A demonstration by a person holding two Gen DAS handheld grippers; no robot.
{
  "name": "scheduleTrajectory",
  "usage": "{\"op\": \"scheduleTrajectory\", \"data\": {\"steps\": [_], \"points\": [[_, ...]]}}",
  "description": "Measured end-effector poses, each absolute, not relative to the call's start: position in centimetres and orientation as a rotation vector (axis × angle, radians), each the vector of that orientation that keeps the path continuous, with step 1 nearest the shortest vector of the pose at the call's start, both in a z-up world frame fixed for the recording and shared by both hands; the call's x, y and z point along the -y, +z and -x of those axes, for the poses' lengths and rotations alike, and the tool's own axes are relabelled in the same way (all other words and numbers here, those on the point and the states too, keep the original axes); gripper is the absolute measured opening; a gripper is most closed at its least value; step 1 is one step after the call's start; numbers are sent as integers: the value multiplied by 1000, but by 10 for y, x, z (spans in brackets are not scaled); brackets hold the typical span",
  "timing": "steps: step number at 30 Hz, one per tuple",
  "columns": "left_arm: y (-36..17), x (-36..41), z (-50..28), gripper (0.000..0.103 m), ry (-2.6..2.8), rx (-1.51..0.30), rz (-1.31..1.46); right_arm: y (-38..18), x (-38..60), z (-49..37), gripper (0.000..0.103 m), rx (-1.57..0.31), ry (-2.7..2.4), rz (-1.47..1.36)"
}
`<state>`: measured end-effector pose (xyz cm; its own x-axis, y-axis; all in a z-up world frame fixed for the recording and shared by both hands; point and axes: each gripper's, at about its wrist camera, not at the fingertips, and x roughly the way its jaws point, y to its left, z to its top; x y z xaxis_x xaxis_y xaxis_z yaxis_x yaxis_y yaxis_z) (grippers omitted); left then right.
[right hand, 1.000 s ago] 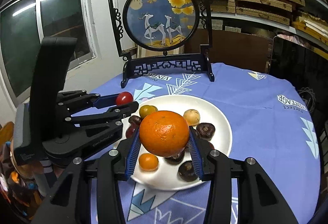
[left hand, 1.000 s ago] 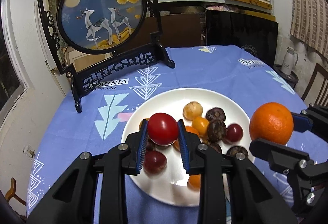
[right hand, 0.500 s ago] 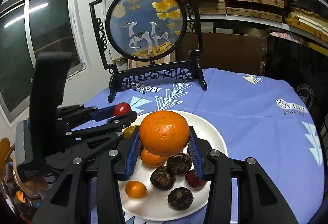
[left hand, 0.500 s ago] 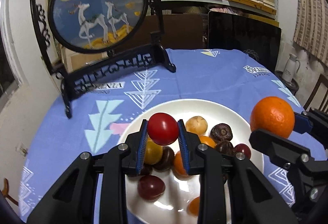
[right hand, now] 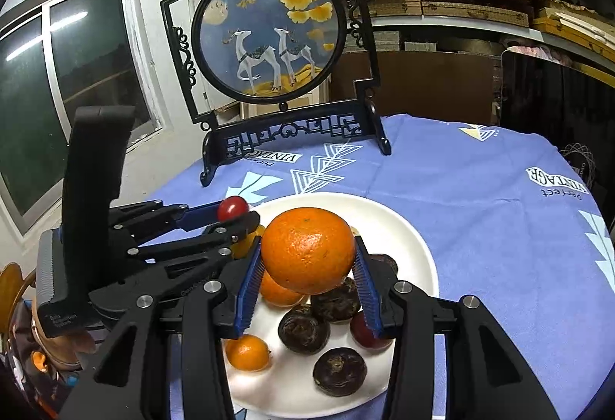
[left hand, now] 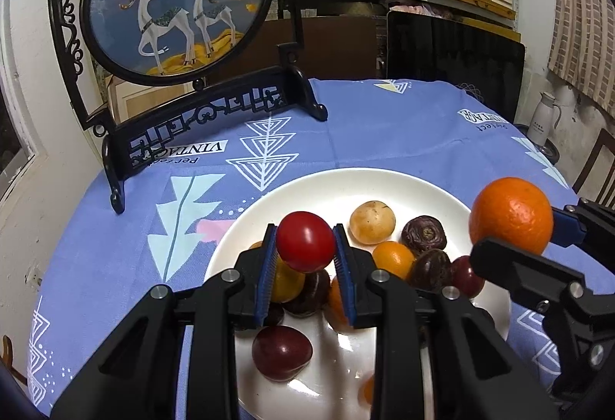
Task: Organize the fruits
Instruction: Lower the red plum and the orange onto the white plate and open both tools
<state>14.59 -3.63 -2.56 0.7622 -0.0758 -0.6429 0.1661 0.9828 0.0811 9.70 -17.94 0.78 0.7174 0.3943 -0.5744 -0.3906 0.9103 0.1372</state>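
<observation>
My left gripper [left hand: 306, 247] is shut on a red cherry tomato [left hand: 305, 241] and holds it above the near left part of a white plate [left hand: 307, 189]. My right gripper [right hand: 307, 268] is shut on a large orange [right hand: 307, 251], held above the same plate [right hand: 415, 243]. The orange also shows at the right of the left wrist view [left hand: 511, 214]. The tomato shows in the right wrist view [right hand: 232, 208]. The plate holds several small fruits: orange kumquats, dark brown wrinkled fruits, dark red ones and a tan round one [left hand: 372, 222].
The plate lies on a round table with a blue printed cloth [left hand: 384, 135]. A black-framed round deer screen [left hand: 173, 5] stands at the table's back left. A dark chair back [left hand: 453, 66] and shelves stand behind the table. A white jug [left hand: 544, 118] stands at the right.
Both grippers, still holding their fruit, have drawn closer to the screen and shifted over the plate. The fruits on the plate have not moved.
</observation>
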Motion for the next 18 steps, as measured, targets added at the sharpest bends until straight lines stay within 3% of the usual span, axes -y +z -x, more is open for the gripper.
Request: {"op": "scheduleTrajectory", "data": {"steps": [18], "points": [[-27,38,-145,28,-112,-687,-163,3,182,-99,47,-629,420,-25]]}}
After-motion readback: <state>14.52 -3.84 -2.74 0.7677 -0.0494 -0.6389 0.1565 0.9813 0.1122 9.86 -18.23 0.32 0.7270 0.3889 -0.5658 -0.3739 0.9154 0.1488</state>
